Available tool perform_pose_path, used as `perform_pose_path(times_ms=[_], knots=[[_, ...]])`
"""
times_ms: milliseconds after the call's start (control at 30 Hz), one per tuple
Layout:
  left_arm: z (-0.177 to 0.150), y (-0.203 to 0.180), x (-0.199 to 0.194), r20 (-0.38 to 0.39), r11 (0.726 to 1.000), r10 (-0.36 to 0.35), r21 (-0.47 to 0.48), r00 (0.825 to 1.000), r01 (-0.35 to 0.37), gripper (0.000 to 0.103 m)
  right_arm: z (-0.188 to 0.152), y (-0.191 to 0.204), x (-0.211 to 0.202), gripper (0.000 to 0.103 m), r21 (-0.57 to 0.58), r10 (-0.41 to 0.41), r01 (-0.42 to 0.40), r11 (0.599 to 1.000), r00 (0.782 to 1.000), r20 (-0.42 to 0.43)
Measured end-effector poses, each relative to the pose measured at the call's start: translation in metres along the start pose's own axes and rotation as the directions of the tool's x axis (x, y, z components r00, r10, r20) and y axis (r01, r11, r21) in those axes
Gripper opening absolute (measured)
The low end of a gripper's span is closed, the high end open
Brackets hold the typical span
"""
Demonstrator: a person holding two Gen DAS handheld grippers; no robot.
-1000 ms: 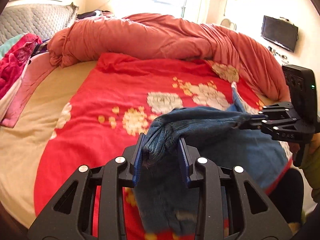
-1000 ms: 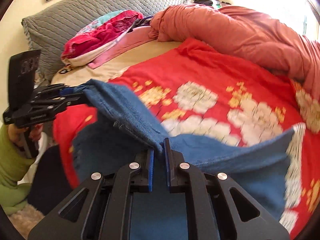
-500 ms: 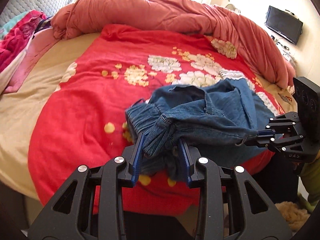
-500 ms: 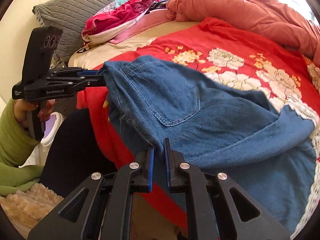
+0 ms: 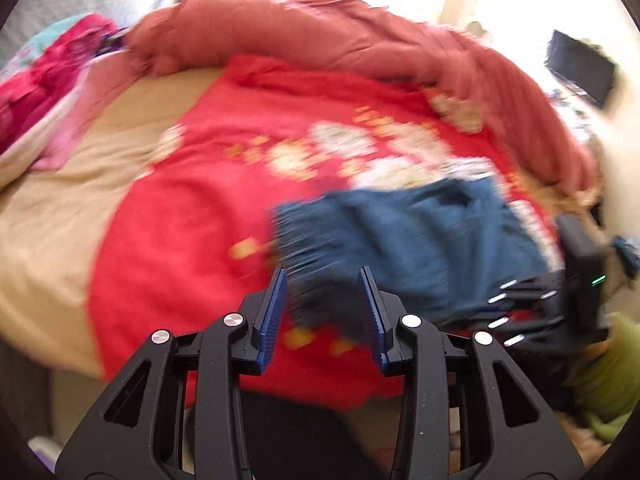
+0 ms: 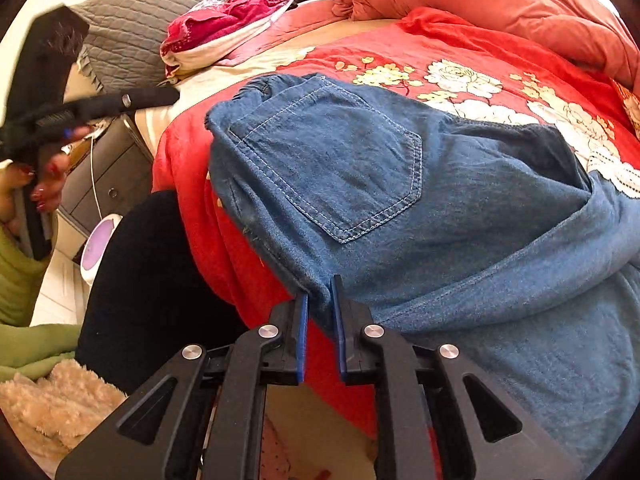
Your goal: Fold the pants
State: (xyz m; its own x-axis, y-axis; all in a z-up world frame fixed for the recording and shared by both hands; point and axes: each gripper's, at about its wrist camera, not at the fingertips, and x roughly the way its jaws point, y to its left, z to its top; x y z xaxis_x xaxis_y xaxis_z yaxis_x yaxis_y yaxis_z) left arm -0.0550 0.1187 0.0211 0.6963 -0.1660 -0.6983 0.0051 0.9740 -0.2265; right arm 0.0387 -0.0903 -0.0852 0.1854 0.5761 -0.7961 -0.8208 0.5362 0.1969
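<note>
Blue denim pants (image 6: 440, 200) lie on the red flowered blanket (image 6: 500, 52) near the bed's front edge, back pocket up. My right gripper (image 6: 319, 286) is shut on the pants' near edge. My left gripper (image 5: 325, 276) is open and has no hold on the cloth; the left wrist view is blurred, and the pants (image 5: 420, 232) lie just beyond its fingers. The left gripper also shows in the right wrist view (image 6: 144, 98), off the bed's left edge, apart from the pants. The right gripper shows in the left wrist view (image 5: 520, 300) at the pants' right edge.
A bunched salmon duvet (image 6: 500, 4) lies along the far side of the bed. Pink clothes (image 6: 240, 12) and a grey pillow (image 6: 132, 32) sit at the head. A grey nightstand (image 6: 104, 176) stands at the left. A wall TV (image 5: 582, 66) hangs at the right.
The pants came down from being held up and now lie on the blanket. My left gripper opened, let go of the waistband and pulled back to the left. My right gripper kept its hold.
</note>
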Motion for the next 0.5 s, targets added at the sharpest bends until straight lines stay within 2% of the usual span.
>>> perform_pose_path(times_ms=[67,133,167,233,267,300,433,500], knots=[[0.01,-0.023,0.015,-0.007,0.998,-0.055,0.034,0.998,0.055,0.029,-0.002,0.0,0.0,0.012,0.009,-0.002,0.002,1.0,1.0,0.004],[0.013,-0.038,0.031,-0.029,0.995,-0.079,0.061,0.996,0.081,0.029,-0.002,-0.001,-0.003,0.013,0.02,-0.002,0.002,1.0,1.0,0.008],[0.012,-0.045,0.042,-0.057,0.994,-0.073,0.073,0.996,0.077,0.029,-0.003,-0.001,-0.008,0.013,0.024,-0.006,0.006,1.0,1.0,0.012],[0.003,-0.049,0.068,-0.137,0.995,0.02,0.095,0.99,-0.007,0.029,-0.003,-0.003,-0.024,0.016,0.033,-0.011,0.01,0.999,0.999,0.035],[-0.002,-0.046,0.076,-0.162,0.995,0.044,0.096,0.986,-0.029,0.029,-0.003,-0.005,-0.033,0.019,0.046,-0.007,0.004,0.999,0.998,0.054],[-0.009,-0.04,0.08,-0.183,0.997,0.039,0.074,0.982,-0.025,0.029,-0.003,-0.008,-0.043,0.025,0.064,-0.001,-0.004,0.998,0.997,0.08],[-0.023,-0.031,0.08,-0.196,0.998,0.028,0.054,0.98,-0.018,0.028,0.007,-0.024,-0.071,0.026,0.1,-0.063,0.048,0.994,0.986,0.156],[-0.026,-0.032,0.078,-0.196,0.998,0.029,0.06,0.98,-0.018,0.028,0.015,-0.032,-0.068,0.027,0.116,-0.085,0.067,0.991,0.985,0.153]])
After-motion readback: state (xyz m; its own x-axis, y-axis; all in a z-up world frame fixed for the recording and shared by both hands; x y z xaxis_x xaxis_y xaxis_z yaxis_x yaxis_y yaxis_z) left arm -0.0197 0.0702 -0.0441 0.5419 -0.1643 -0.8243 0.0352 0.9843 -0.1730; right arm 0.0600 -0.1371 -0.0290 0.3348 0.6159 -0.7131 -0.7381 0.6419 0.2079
